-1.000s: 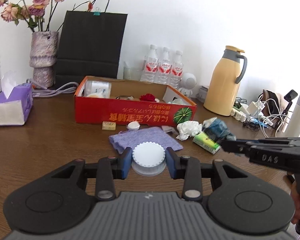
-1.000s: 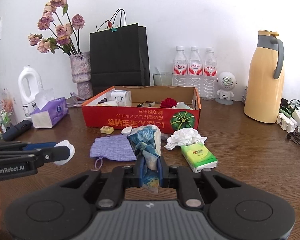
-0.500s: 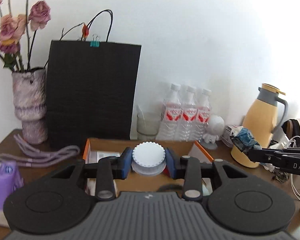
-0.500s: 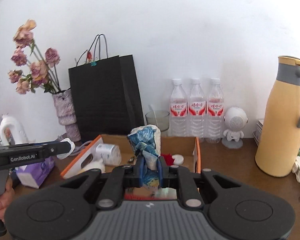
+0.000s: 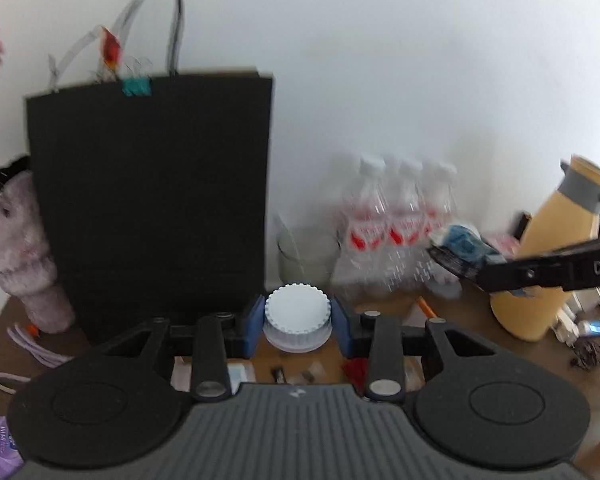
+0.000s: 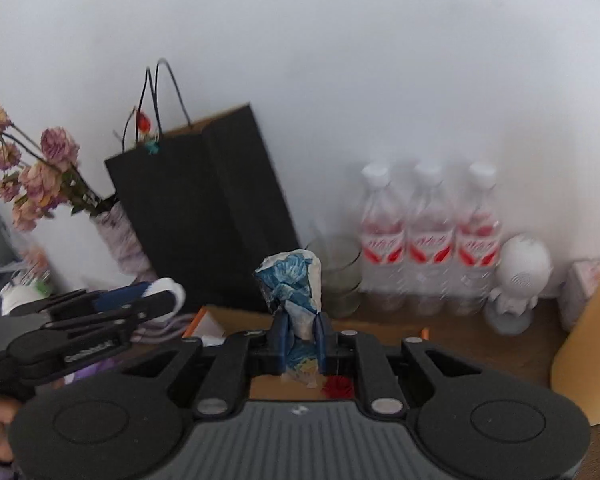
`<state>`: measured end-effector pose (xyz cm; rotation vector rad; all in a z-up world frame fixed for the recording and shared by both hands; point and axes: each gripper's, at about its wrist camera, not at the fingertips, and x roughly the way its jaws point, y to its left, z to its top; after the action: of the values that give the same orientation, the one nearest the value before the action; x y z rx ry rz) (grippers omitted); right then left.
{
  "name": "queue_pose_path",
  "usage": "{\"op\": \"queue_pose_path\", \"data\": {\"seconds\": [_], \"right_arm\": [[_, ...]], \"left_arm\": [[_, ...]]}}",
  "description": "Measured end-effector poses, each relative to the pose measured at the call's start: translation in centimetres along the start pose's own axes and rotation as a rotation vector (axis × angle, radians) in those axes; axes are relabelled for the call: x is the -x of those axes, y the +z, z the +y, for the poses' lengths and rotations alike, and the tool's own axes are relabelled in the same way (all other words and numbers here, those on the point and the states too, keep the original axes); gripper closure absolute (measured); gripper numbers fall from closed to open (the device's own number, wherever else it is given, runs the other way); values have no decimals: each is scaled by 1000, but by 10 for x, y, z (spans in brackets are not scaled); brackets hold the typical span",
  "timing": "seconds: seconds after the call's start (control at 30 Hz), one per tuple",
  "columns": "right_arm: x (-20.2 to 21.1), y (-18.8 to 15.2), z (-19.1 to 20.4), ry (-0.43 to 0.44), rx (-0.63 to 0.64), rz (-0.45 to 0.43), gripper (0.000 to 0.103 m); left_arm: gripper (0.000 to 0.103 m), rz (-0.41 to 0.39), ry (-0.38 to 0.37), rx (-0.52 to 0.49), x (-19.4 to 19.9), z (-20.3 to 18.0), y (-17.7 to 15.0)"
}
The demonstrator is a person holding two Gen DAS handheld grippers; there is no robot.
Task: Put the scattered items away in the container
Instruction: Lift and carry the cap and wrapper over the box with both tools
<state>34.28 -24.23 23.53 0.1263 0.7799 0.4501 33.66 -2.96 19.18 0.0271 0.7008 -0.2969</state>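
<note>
Pinching a light, rigid white lid [image 5: 298,312] by its ribbed rim at frame centre, the left gripper [image 5: 298,322] grips securely; the right gripper [image 6: 300,334] clamps a soft, probably crinkly blue-and-white wrapper [image 6: 294,280].

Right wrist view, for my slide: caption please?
Right gripper clamps a blue-and-white wrapper above the cardboard box.
</note>
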Motion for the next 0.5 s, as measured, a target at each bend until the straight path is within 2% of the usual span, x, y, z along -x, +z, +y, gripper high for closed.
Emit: {"op": "queue_pose_path", "data": {"seconds": [0.1,0.2,0.27,0.33,0.43,0.47,0.5], "right_arm": [[-44,12,-8,-27,-12,214,90],[-86,1,-13,-121,9,360,90],[-109,-16,-16,-169,21,413,90],[-132,-31,-17,-178,17,461,90],[-159,-48,-12,-192,42,521,89],[-166,-52,-10,-196,50,539,89],[-171,-55,-11,-205,52,552,86]], "left_arm": [[66,220,38,-8,-44,1,1],[66,341,54,47,-80,9,-12],[66,392,49,87,-103,13,-31],[66,442,43,98,-122,10,-50],[66,465,70,91,-141,5,-63],[64,455,84,83,-143,5,-64],[56,442,93,64,-144,5,-65]]}}
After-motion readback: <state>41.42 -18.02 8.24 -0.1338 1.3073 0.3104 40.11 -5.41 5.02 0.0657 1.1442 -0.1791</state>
